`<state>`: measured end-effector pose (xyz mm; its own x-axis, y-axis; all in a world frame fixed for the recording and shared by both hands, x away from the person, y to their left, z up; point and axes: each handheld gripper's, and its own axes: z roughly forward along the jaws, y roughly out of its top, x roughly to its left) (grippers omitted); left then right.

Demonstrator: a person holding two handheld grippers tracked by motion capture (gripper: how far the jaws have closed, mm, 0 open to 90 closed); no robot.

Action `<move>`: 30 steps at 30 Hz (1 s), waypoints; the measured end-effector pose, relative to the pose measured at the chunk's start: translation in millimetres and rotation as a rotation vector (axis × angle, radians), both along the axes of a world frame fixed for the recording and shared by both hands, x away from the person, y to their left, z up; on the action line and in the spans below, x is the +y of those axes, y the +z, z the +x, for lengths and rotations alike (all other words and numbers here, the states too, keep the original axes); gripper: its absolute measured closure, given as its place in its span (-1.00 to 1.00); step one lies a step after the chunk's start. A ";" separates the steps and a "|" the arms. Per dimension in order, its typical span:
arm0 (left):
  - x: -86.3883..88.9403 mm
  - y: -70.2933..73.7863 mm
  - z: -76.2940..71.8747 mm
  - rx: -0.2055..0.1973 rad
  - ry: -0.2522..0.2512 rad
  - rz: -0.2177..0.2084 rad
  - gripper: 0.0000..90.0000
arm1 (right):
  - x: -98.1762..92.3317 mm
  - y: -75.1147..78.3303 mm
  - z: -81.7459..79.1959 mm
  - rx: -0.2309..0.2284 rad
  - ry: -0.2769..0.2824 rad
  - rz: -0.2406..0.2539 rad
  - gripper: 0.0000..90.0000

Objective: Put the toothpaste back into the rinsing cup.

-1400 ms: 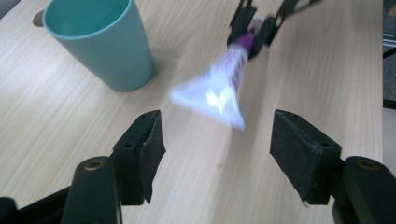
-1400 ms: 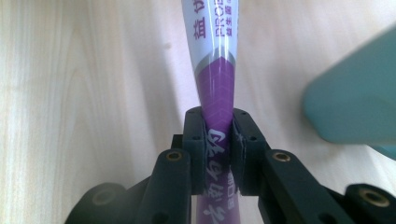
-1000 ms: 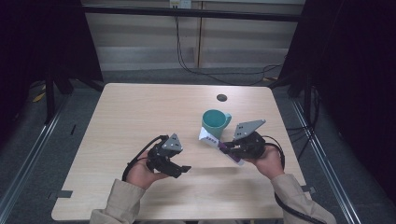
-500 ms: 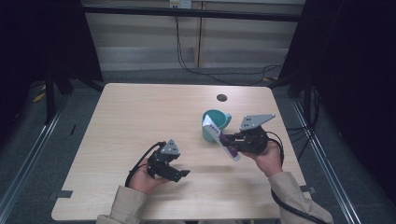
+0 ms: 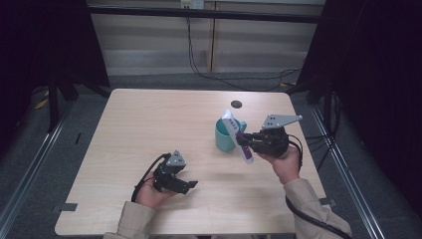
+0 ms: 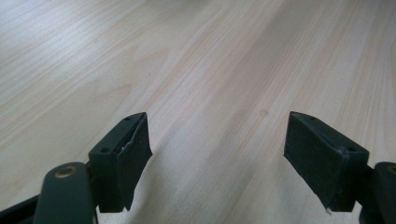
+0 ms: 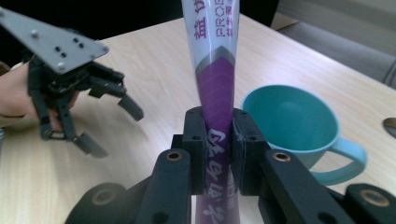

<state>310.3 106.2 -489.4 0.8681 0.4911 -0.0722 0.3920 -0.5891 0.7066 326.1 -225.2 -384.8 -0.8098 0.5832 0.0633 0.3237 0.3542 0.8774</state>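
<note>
Our right gripper [image 7: 218, 140] clamps the tube [image 7: 215, 74] tilted over the cup [image 5: 225, 135] near the table's [image 5: 149, 124] right edge; our left gripper [image 6: 217, 158], jaws just widened, holds nothing.

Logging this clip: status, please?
Right gripper shut on tube, beside cup. Left gripper just opening, nothing between, low over table. Nothing in the way.

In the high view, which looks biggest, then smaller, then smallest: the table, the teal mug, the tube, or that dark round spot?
1. Table, by far the largest.
2. Teal mug and purple-and-white tube: too close to rank; the tube looks longer but thinner, and it is raised nearer the camera.
3. Dark round spot, smallest.
</note>
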 end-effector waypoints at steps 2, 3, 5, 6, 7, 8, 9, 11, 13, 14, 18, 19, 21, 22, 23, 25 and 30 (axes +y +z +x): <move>1.5 -1.4 -0.1 -0.006 0.002 0.003 -0.52 | -0.4 0.9 1.1 -0.010 -0.020 0.013 0.74; 2.6 -3.6 -0.4 0.001 0.010 0.002 -0.52 | -0.5 1.9 1.8 -0.018 -0.039 0.025 0.74; 3.2 -4.6 -0.5 -0.005 0.011 0.005 -0.53 | 0.2 4.2 3.0 -0.025 -0.043 0.038 0.74; 3.8 -5.1 -0.6 -0.004 0.014 0.009 -0.53 | 0.2 4.2 3.0 -0.025 -0.043 0.038 0.74; 4.2 -6.1 -0.5 -0.005 0.016 -0.005 -0.53 | 0.6 5.6 3.7 -0.027 -0.047 0.045 0.74; 5.0 -6.6 -0.7 -0.011 0.015 0.002 -0.53 | 1.2 8.6 5.3 -0.032 -0.050 0.056 0.74; 5.3 -7.0 -1.1 -0.017 0.017 0.007 -0.53 | 1.5 10.0 5.8 -0.036 -0.057 0.059 0.74; 5.9 -8.1 -1.5 -0.014 0.019 0.004 -0.54 | 1.7 12.3 7.9 -0.034 -0.064 0.075 0.74; 6.4 -8.4 -1.9 -0.021 0.019 0.005 -0.54 | 2.3 14.8 9.1 -0.038 -0.068 0.081 0.74; 7.7 -9.0 -2.2 -0.025 0.017 -0.004 -0.54 | 2.6 15.7 9.8 -0.040 -0.070 0.086 0.74; 8.2 -12.3 -3.6 -0.025 0.014 0.002 -0.55 | 2.7 17.4 13.1 -0.036 -0.078 0.102 0.74; 8.2 -12.3 -3.6 -0.025 0.014 0.002 -0.55 | 2.7 17.4 13.1 -0.036 -0.078 0.102 0.74; 9.5 -14.1 -3.4 -0.024 0.014 0.008 -0.55 | 2.2 18.7 15.5 -0.041 -0.086 0.112 0.74; 10.2 -14.0 -3.3 -0.025 0.015 0.014 -0.55 | 1.8 19.2 16.4 -0.040 -0.090 0.119 0.74; 10.2 -14.0 -3.3 -0.025 0.015 0.014 -0.55 | 1.8 19.9 17.4 -0.041 -0.092 0.121 0.74; 12.1 -15.1 -2.7 -0.022 0.018 0.013 -0.55 | 2.3 21.5 19.4 -0.036 -0.090 0.121 0.74; 13.9 -16.3 -3.0 -0.029 0.019 0.002 -0.56 | 3.2 24.5 23.4 -0.042 -0.095 0.139 0.74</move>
